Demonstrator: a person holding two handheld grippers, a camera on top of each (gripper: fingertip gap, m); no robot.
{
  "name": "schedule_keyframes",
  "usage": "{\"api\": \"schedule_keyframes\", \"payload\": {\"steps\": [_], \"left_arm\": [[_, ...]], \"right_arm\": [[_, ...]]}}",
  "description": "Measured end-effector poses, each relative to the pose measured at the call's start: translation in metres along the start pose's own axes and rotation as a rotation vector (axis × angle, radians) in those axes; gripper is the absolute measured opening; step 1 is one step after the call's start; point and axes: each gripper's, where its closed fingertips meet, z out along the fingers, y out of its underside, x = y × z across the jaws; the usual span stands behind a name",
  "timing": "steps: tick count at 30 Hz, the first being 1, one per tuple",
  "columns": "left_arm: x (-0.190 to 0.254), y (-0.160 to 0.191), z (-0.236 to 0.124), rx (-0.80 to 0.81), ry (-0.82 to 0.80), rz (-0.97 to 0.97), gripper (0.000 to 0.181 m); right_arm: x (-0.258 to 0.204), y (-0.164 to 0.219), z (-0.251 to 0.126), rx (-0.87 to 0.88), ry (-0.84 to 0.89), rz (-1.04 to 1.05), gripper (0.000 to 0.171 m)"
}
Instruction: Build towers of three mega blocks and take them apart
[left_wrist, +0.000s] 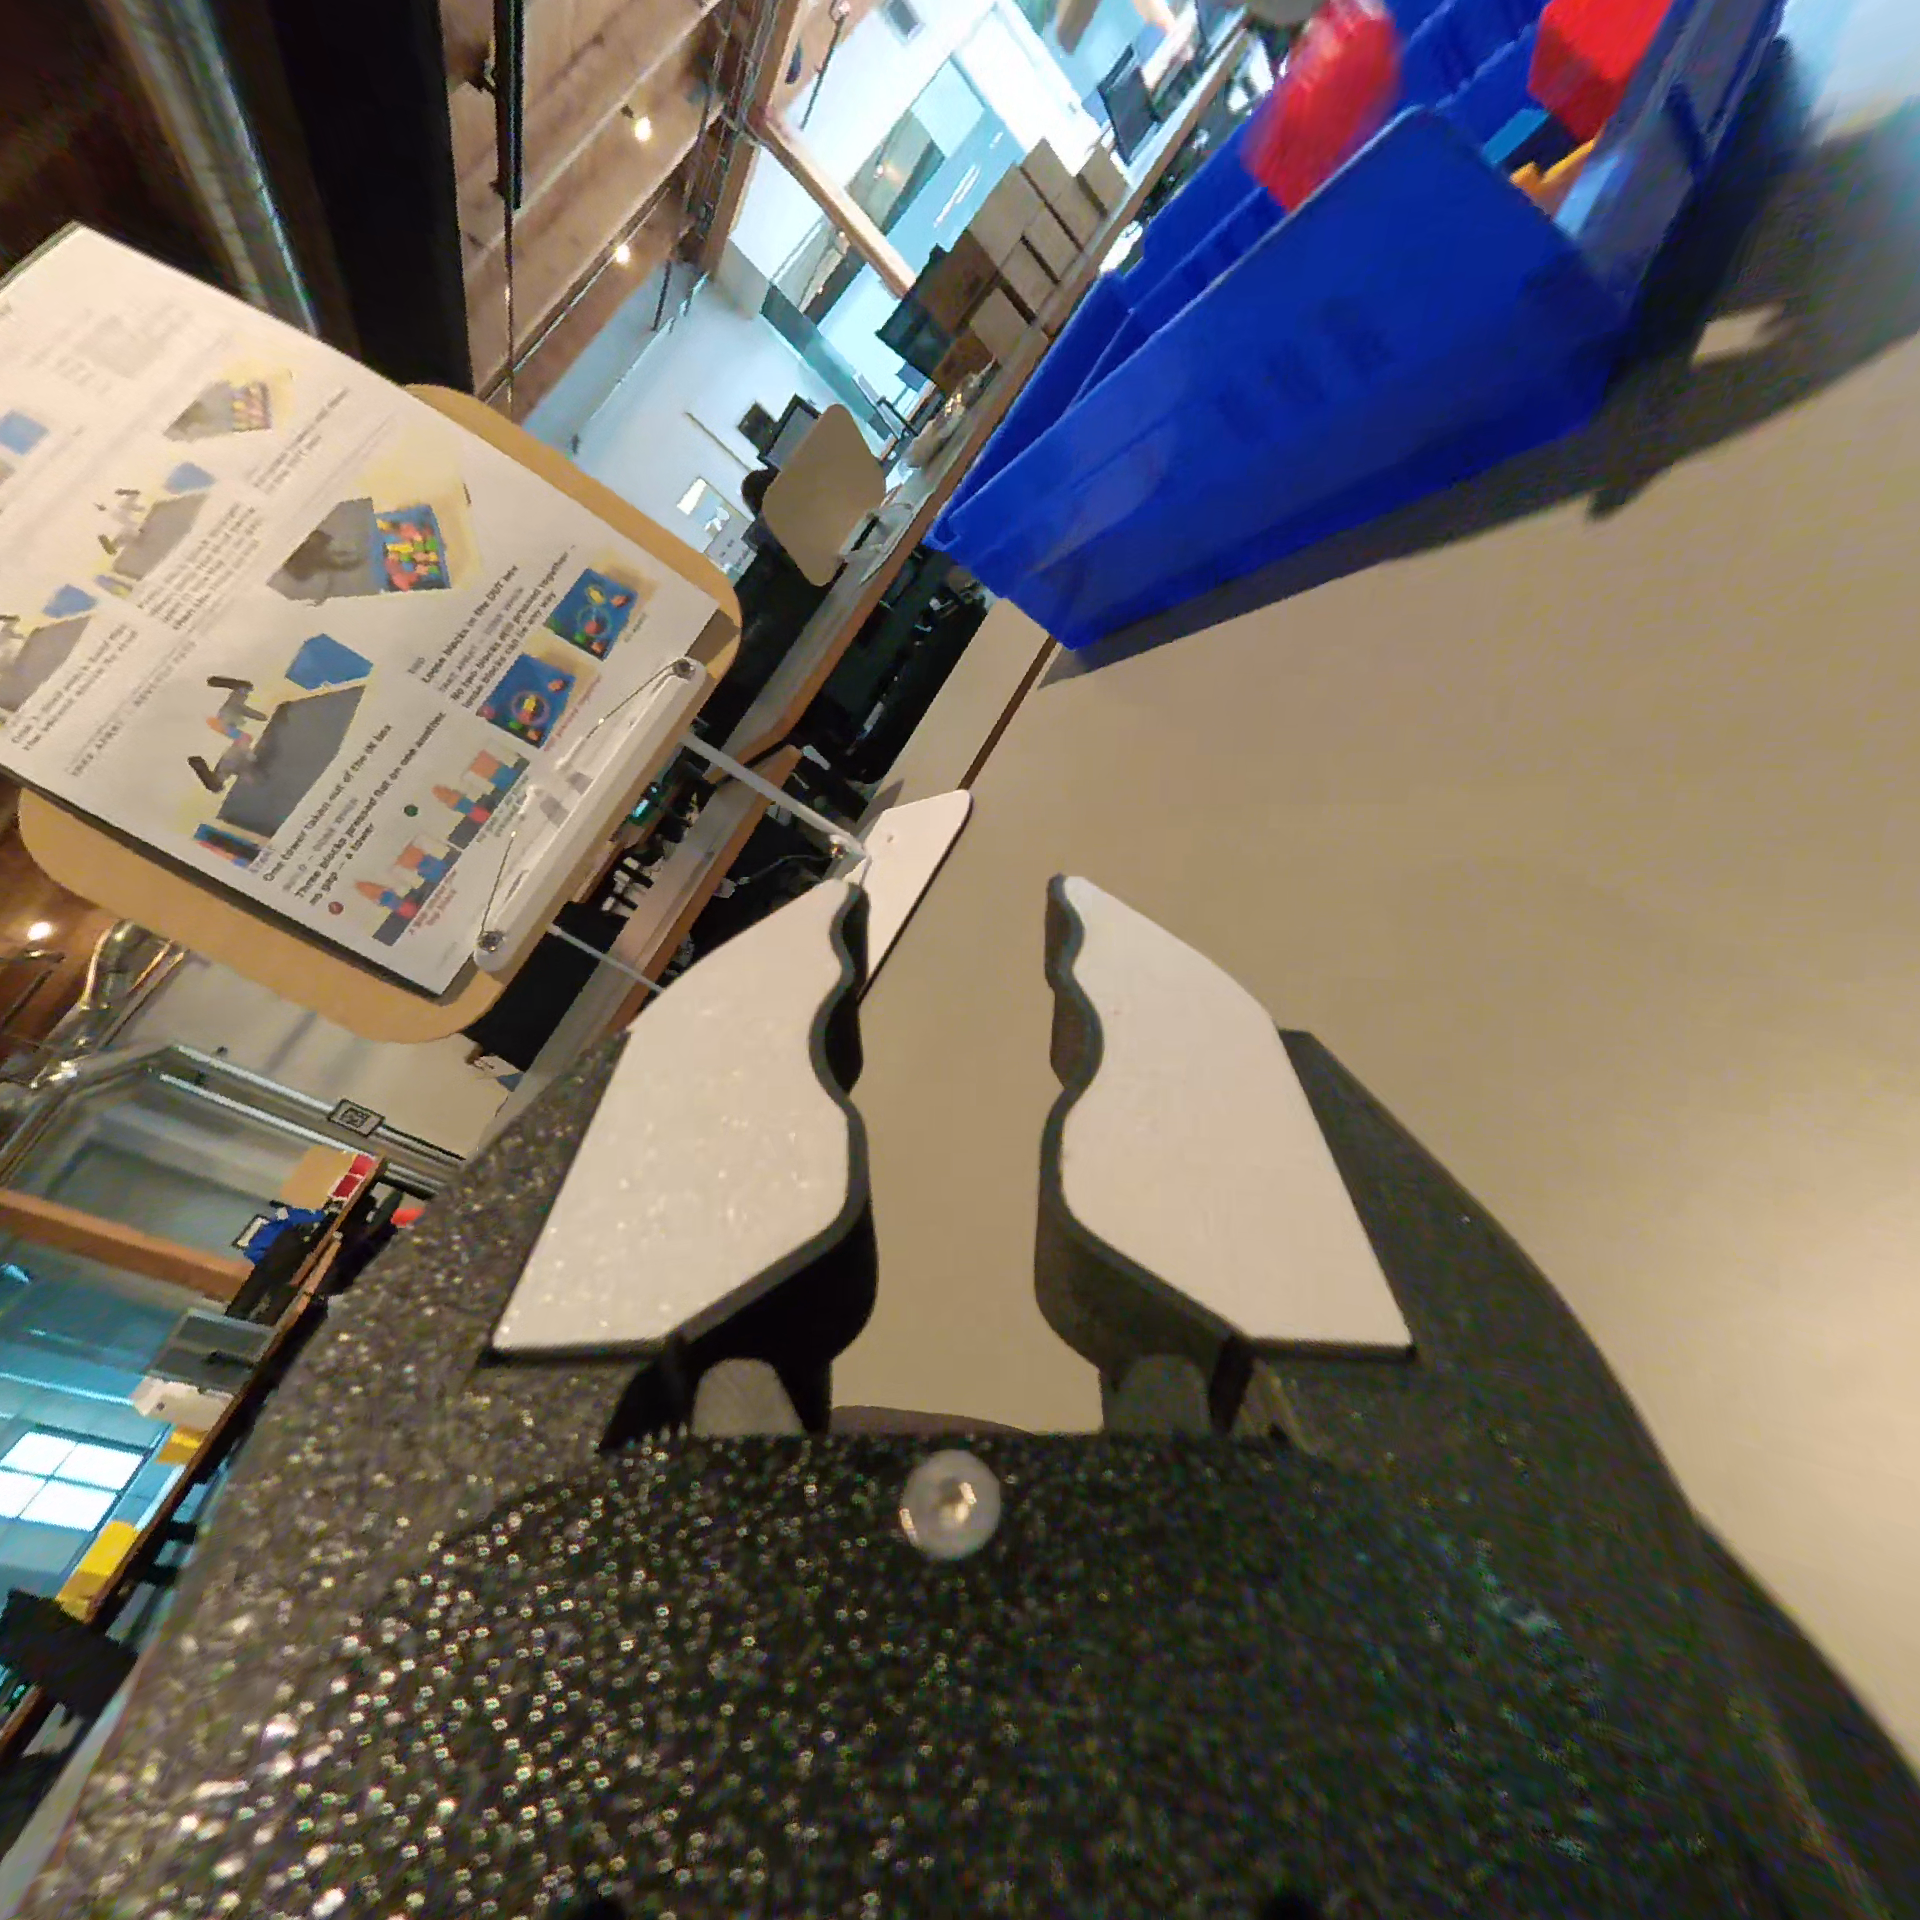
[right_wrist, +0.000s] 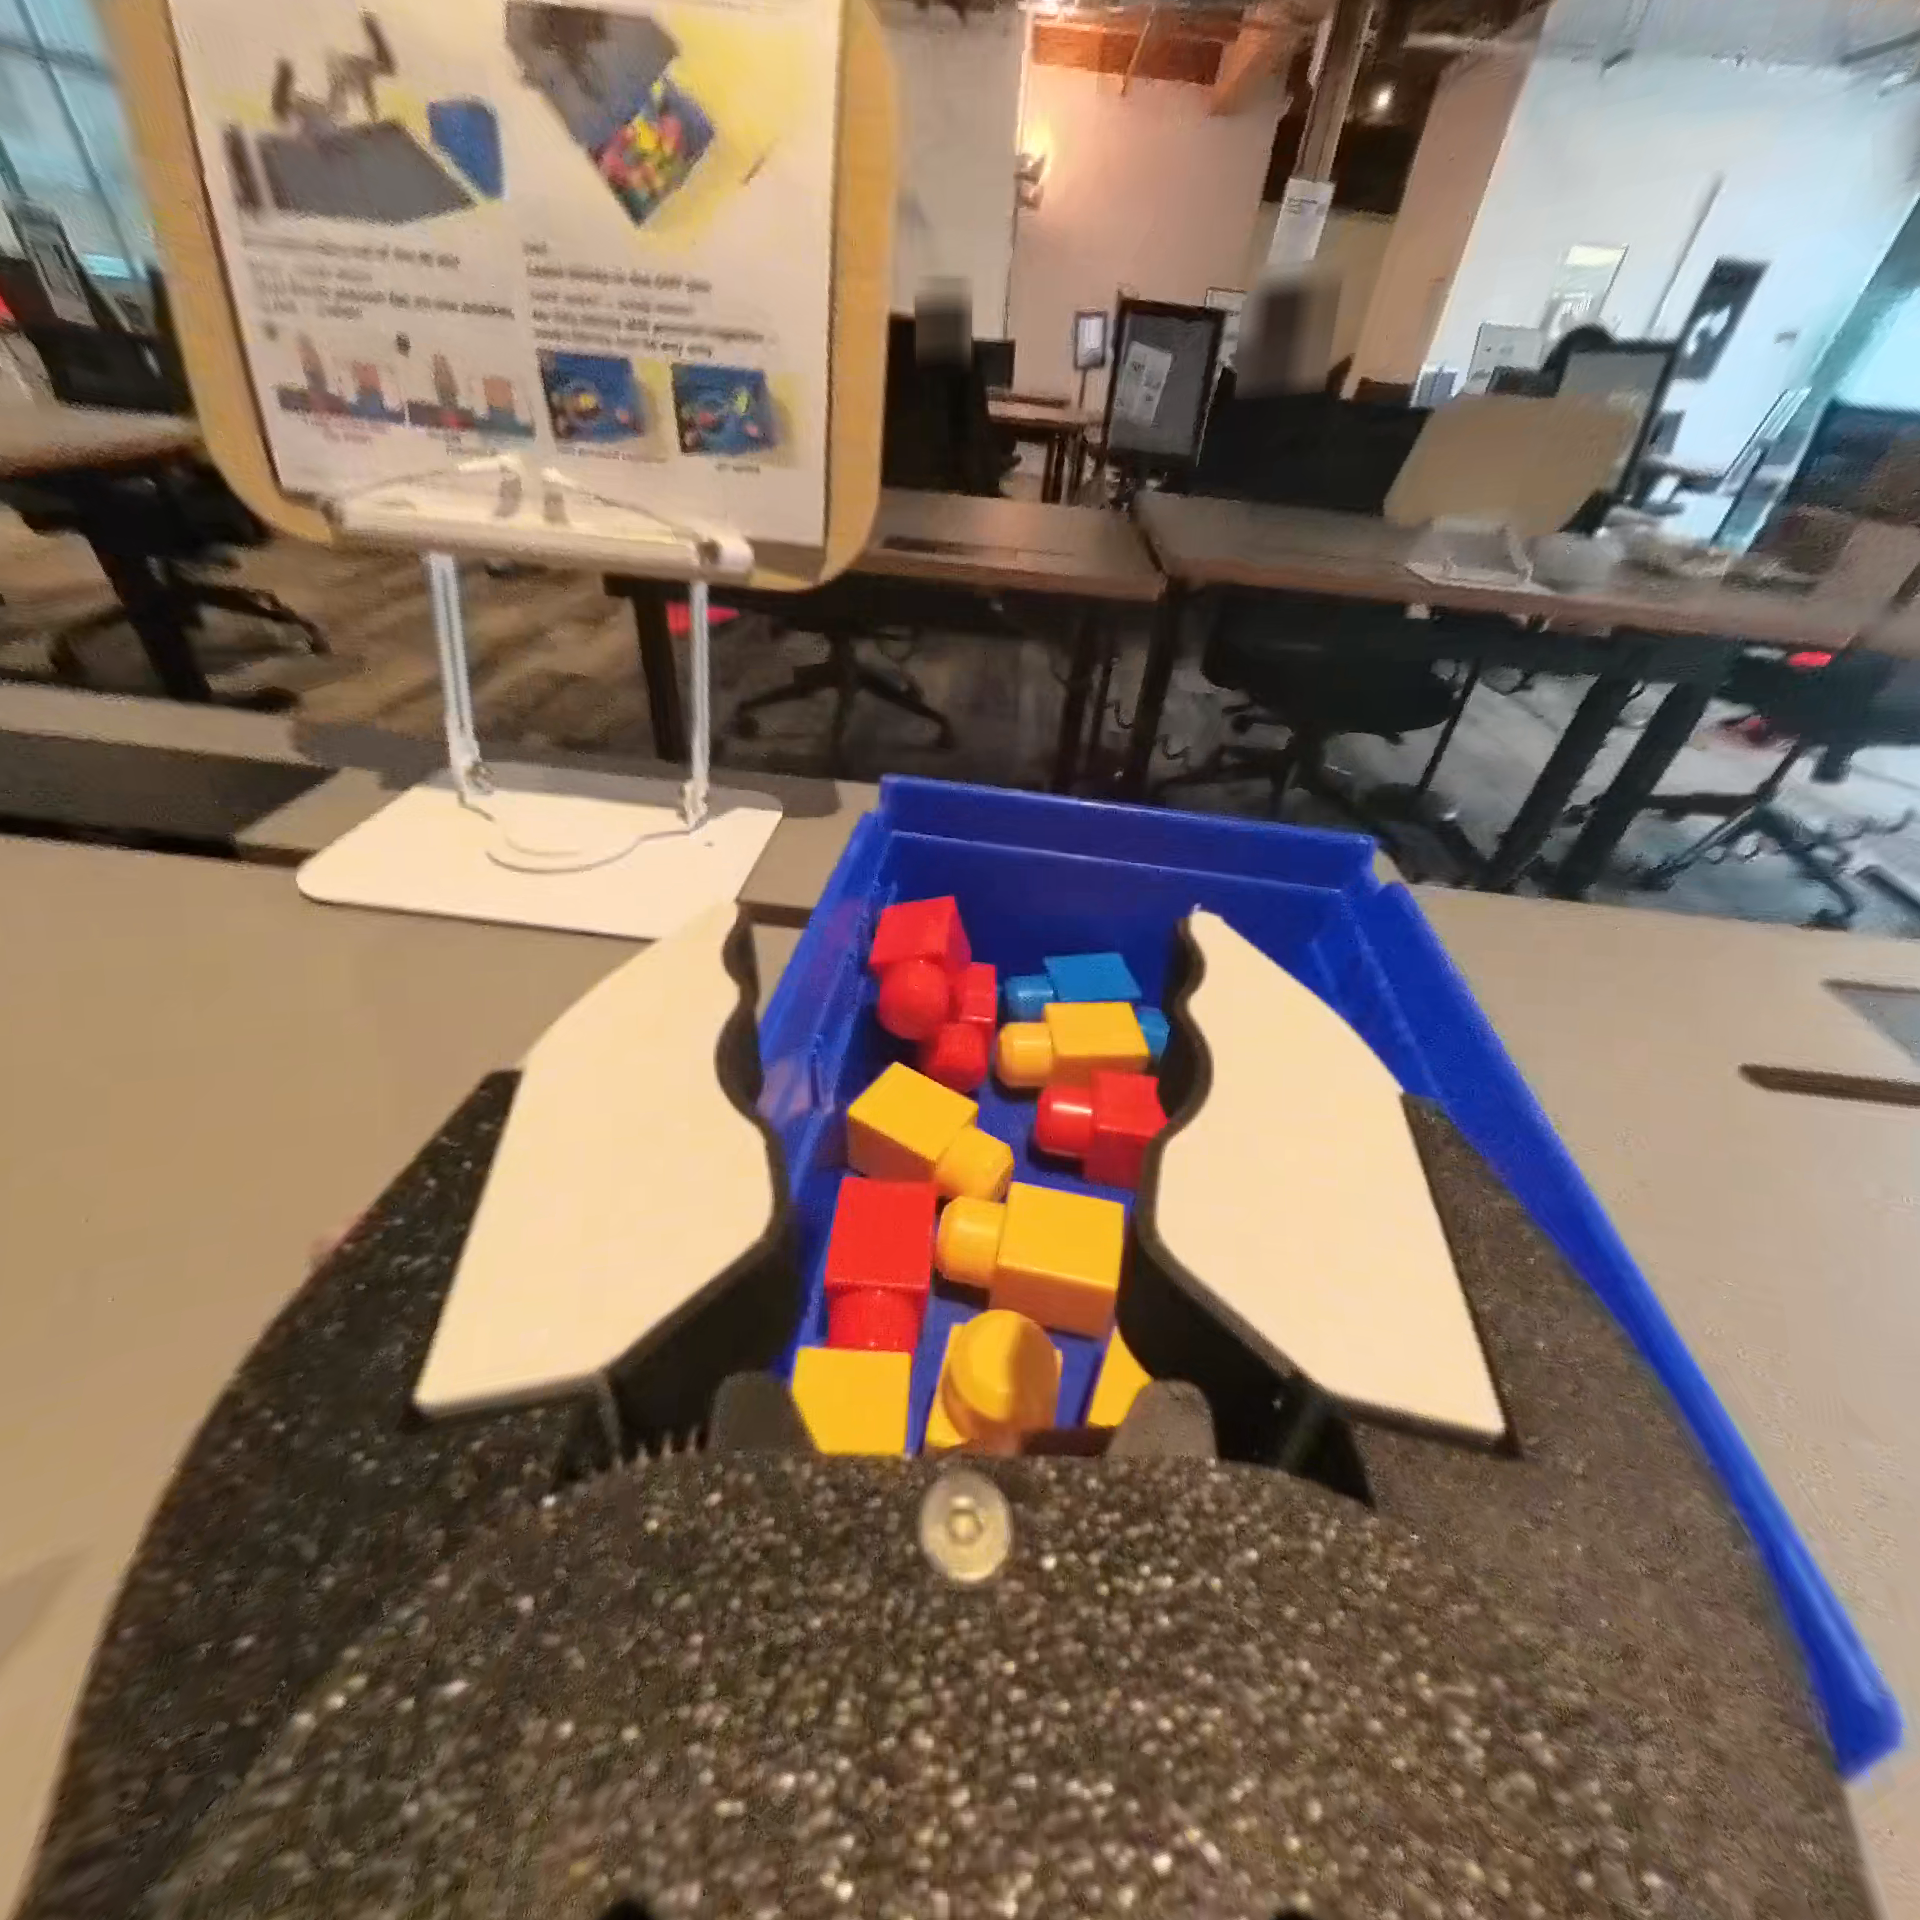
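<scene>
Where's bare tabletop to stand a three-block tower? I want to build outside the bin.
Bare table lies left of the blue bin, in front of the white stand base, and also right of the bin. The bin itself is crowded with loose blocks. Both the left gripper and right gripper are open and empty.

Both views were bright and evenly lit, with warm ceiling spots and cool daylight from far windows. The blue bins (left_wrist: 1299, 416) cast a dark shadow on the bench (left_wrist: 1507, 935) and smeared with motion blur (the left view was steeply tilted). Wide-angle bending curved the edges. The instruction sheet (right_wrist: 540, 260) was soft and blurred.
</scene>
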Motion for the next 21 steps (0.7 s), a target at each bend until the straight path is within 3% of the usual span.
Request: {"api": "schedule_keyframes", "payload": {"steps": [1, 6, 10, 15, 21], "left_arm": [[0.001, 0.000, 0.000, -0.002, 0.005, 0.008, 0.032], [-0.001, 0.004, 0.000, -0.014, 0.003, -0.004, 0.032], [-0.006, 0.010, 0.000, -0.042, -0.016, -0.029, 0.031], [-0.040, 0.038, -0.005, -0.167, -0.147, -0.133, 0.030], [-0.093, 0.071, -0.030, -0.241, -0.291, -0.363, 0.032]], "right_arm": [[0.005, -0.001, -0.001, 0.017, -0.005, 0.037, 0.075], [-0.029, -0.041, -0.023, 0.222, -0.096, 0.004, 0.065], [-0.137, -0.049, -0.041, 0.306, -0.365, -0.154, 0.054], [-0.271, 0.016, -0.046, 0.131, -0.632, -0.368, 0.056], [-0.321, 0.088, -0.050, -0.108, -0.849, -0.318, 0.057]]}}
